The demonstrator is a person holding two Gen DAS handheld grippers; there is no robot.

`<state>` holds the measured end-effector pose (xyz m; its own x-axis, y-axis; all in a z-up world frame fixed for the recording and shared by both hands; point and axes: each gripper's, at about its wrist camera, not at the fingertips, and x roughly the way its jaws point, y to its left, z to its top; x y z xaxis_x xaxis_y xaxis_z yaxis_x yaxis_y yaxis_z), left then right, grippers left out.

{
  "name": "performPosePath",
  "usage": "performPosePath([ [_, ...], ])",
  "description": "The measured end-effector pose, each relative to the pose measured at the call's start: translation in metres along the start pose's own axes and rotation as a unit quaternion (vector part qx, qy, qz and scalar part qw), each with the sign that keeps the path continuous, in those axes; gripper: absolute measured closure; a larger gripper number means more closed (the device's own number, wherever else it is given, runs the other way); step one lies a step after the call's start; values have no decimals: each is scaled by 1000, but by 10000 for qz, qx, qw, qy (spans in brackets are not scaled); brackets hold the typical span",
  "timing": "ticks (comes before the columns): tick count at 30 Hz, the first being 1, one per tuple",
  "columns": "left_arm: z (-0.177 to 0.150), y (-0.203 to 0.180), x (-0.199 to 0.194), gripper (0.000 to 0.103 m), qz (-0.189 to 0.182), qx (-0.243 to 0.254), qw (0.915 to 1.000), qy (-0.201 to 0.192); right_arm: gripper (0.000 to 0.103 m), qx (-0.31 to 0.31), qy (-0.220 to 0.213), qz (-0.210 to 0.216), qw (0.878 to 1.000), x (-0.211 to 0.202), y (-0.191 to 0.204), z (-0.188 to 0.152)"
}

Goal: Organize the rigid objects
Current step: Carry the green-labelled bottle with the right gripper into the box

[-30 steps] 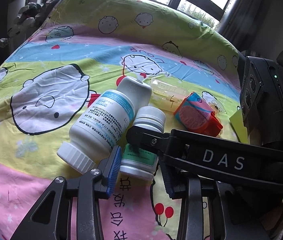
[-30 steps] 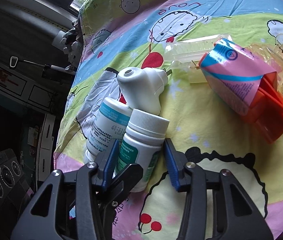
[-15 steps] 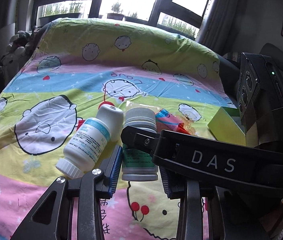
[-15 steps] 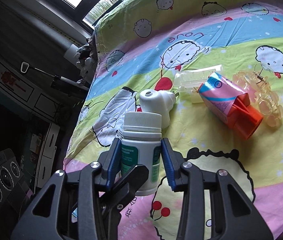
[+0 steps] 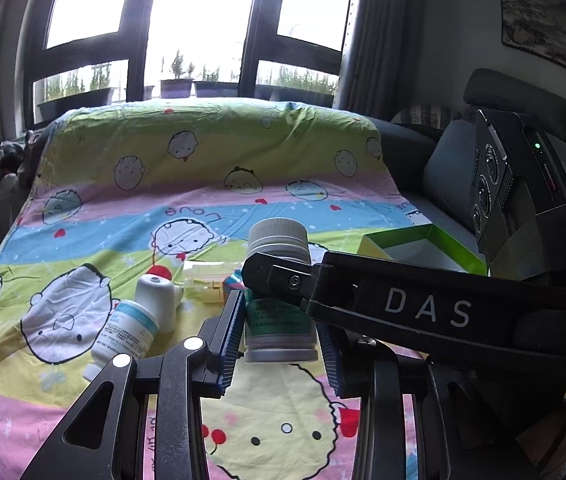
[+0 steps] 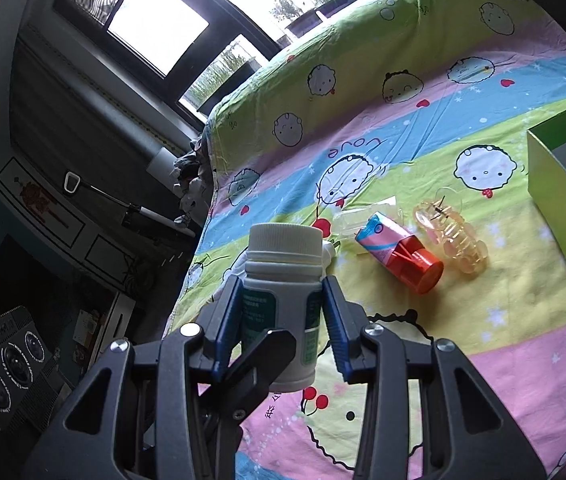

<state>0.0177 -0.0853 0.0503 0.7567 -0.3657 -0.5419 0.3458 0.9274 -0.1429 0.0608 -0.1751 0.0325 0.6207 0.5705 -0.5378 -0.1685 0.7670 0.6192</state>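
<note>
**Item 1. Right gripper (image 6: 282, 292).** Clenched on the small white pill bottle (image 6: 283, 248). Both blue pads (image 6: 230, 320) press the bottle's 2 sides just below its shoulder.

**Item 2. Small white pill bottle.** Green label and ribbed white cap. It is upright between the right gripper's fingers, with its base clear of the cartoon bedsheet (image 6: 515, 344).

**Item 3. Left gripper (image 5: 279, 320).** Released, with its 2 blue pads straddling the same bottle (image 5: 279, 240). A narrow gap shows on each side. In the left wrist view the right gripper's black finger crosses in front of the bottle.

**Item 4. Larger white bottle (image 5: 127, 332).** Blue-banded label. It lies on its side on the sheet, ahead and left of the left gripper.

**Item 5. White nozzle-topped container (image 5: 155, 300).** Touching the far end of item 4.

**Item 6. Pink-and-blue carton with orange cap (image 6: 399, 248).** Lying on the sheet ahead and right of the right gripper.

**Item 7. Clear amber hair claw (image 6: 451, 240).** Just beside the carton, on the side farther from the gripper.

**Item 8. Clear plastic piece (image 6: 359, 220).** Touching the carton's far end.

**Item 9. Green open box (image 6: 555, 184).** At the far right of the right gripper, well apart from the bottle.
</note>
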Motion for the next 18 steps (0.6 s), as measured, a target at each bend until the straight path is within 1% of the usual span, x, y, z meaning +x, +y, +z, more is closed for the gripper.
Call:
performPosePath([
  [4, 9, -21, 1, 67, -194, 84, 9997, -110, 63, 0, -327, -106, 9994, -26, -6, 6],
  [8, 16, -46, 4, 67, -292, 257, 9990, -231, 63, 90, -573, -175, 9982, -48, -18, 13],
  [18, 29, -93, 13, 67, -686, 616, 9954, -245, 63, 358, -1026, -404, 9933, -93, -45, 21],
])
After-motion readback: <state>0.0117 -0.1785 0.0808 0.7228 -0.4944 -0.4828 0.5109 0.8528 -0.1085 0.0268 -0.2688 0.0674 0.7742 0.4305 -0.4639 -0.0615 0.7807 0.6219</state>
